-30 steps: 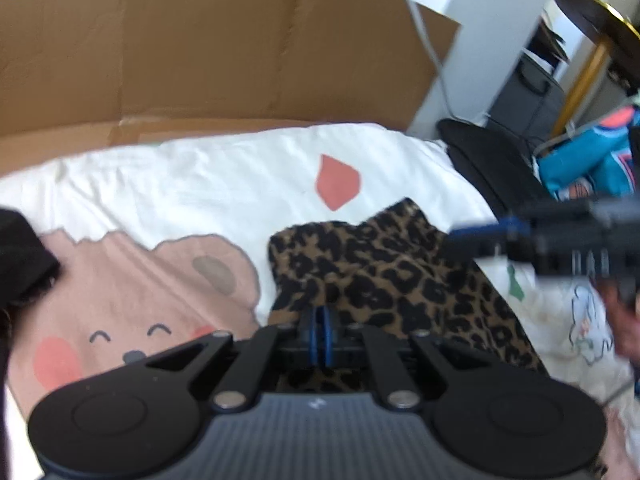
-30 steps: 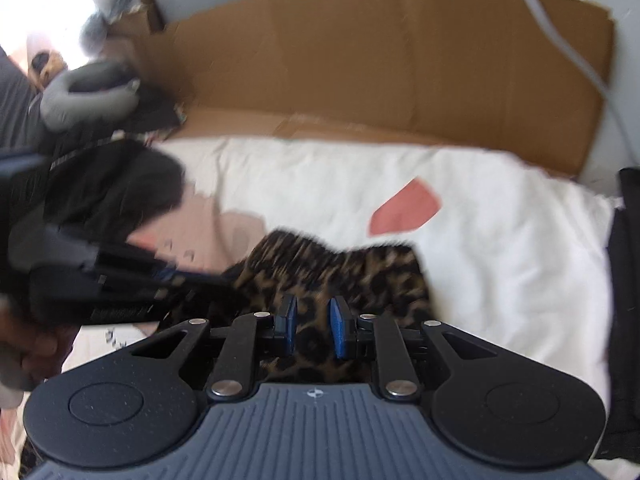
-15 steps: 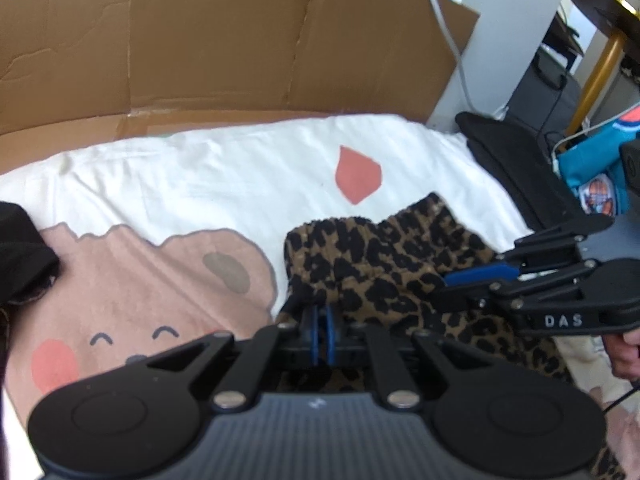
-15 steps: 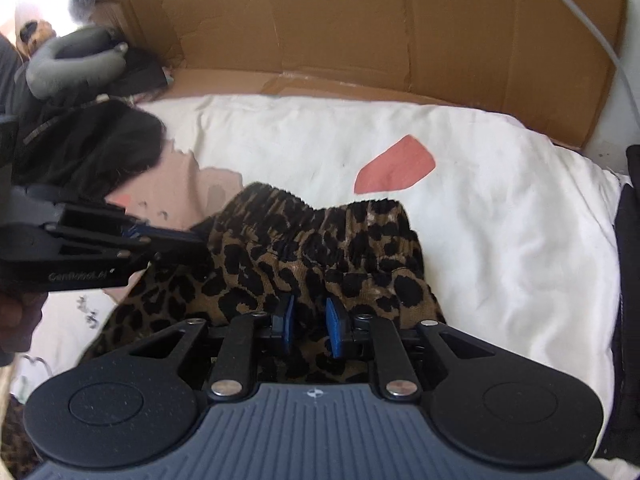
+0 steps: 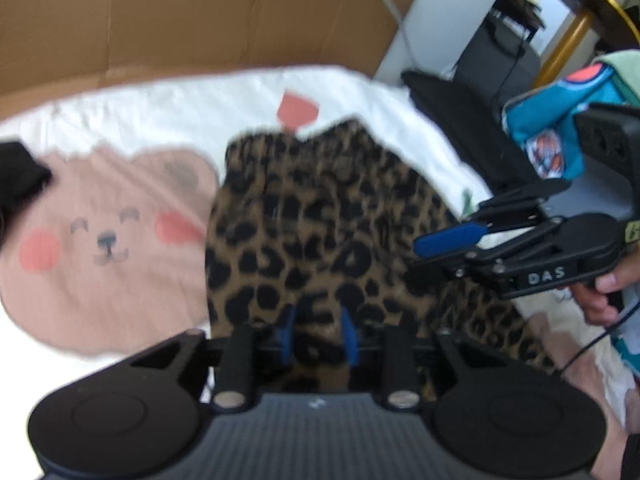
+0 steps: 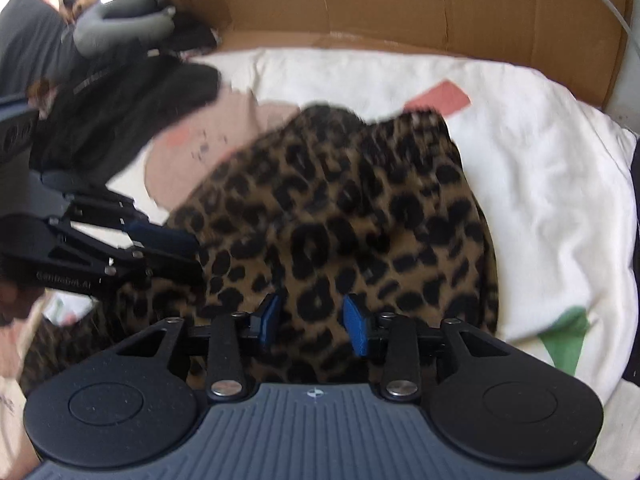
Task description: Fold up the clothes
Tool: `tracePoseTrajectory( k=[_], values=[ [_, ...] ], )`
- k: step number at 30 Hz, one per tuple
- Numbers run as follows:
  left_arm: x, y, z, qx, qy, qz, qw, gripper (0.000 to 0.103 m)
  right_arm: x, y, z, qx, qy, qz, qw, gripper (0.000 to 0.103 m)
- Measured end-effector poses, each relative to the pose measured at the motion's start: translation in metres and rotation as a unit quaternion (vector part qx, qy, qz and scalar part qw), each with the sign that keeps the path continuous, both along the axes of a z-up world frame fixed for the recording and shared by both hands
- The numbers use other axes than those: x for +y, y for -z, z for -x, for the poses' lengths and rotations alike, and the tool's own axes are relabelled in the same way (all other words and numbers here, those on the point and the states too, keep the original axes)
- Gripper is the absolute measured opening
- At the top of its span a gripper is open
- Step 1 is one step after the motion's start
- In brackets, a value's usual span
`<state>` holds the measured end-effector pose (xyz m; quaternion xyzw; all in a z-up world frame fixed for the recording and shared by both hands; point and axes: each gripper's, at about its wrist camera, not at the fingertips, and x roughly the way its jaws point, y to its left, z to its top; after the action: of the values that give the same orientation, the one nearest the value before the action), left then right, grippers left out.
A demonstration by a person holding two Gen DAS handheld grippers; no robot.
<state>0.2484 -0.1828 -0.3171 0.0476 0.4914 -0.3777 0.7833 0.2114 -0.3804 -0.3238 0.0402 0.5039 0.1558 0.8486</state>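
Hovering both claws over the leopard-print garment (image 5: 332, 216), I have each of them parted with nothing between the pads. The left claw (image 5: 318, 336) sits above the near edge; the right claw (image 6: 314, 318) sits likewise on its side, fabric showing through the gap. The garment lies on the bear-print bedspread (image 5: 108, 240), spread long toward the cardboard (image 6: 400, 0) behind, so its hem faces me. I judge the claws are low and apart to pinch two near corners.
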Motion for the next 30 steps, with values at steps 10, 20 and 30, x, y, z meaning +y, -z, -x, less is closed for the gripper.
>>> tracePoseTrajectory(
  k=[10, 20, 30],
  values=[
    [-0.004, 0.005, 0.001, -0.043, 0.011, -0.066, 0.9968, 0.028, -0.023, 0.006, 0.023, 0.008, 0.023, 0.053, 0.998, 0.045],
    [0.014, -0.014, 0.036, -0.004, 0.009, -0.018, 0.9998, 0.031, -0.012, -0.002, 0.052, 0.005, 0.026, 0.008, 1.000, 0.045],
    [-0.006, 0.010, 0.051, 0.005, -0.008, -0.027, 0.9996, 0.029, -0.012, 0.014, 0.067, 0.032, 0.028, 0.035, 0.998, 0.045]
  ],
)
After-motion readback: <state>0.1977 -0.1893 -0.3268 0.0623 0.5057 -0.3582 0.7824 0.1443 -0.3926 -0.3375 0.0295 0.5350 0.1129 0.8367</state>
